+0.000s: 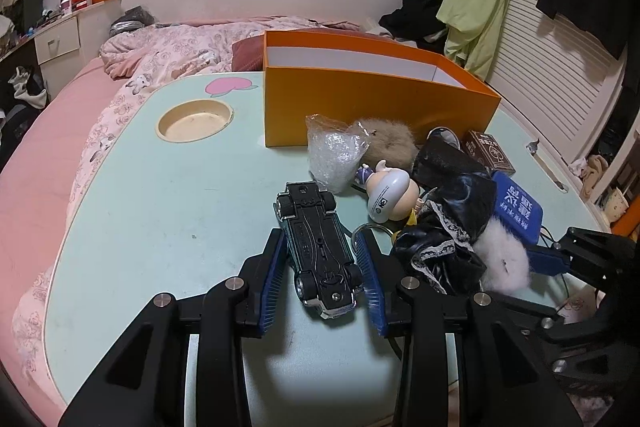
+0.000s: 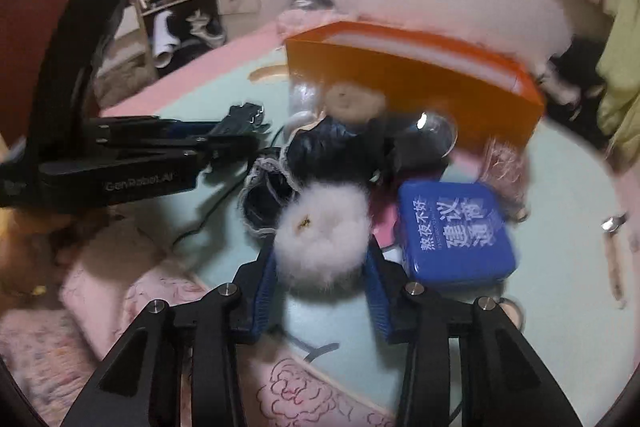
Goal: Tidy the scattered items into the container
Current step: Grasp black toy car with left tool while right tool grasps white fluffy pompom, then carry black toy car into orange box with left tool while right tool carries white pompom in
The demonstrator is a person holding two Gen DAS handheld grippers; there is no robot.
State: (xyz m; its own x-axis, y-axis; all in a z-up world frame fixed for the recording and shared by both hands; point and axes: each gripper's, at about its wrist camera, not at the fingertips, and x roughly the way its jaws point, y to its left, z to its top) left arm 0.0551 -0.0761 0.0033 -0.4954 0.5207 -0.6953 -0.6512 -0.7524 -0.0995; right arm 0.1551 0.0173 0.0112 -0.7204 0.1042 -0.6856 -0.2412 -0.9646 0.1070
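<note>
An orange box (image 1: pixel 360 99) stands open at the far side of the pale green table (image 1: pixel 160 195); it also shows in the right wrist view (image 2: pixel 420 83). My left gripper (image 1: pixel 322 247) is open around an upside-down black toy car (image 1: pixel 318 247), its pads beside the car with small gaps. My right gripper (image 2: pixel 322 251) is open around a white fluffy pompom (image 2: pixel 324 231), which also shows in the left wrist view (image 1: pixel 504 259). A blue tin (image 2: pixel 456 231), black lacy cloth (image 1: pixel 448 219), a figurine (image 1: pixel 390 193), a brown fur ball (image 1: pixel 390 141), a plastic bag (image 1: pixel 334 151) and a small brown box (image 1: pixel 486 147) lie scattered.
A round cup recess (image 1: pixel 195 119) sits in the table's far left. A pink bed (image 1: pixel 60 155) surrounds the table. A thin cable (image 2: pixel 208 215) runs over the table near the left gripper (image 2: pixel 160 151). A pen-like stick (image 1: pixel 548 167) lies at the right edge.
</note>
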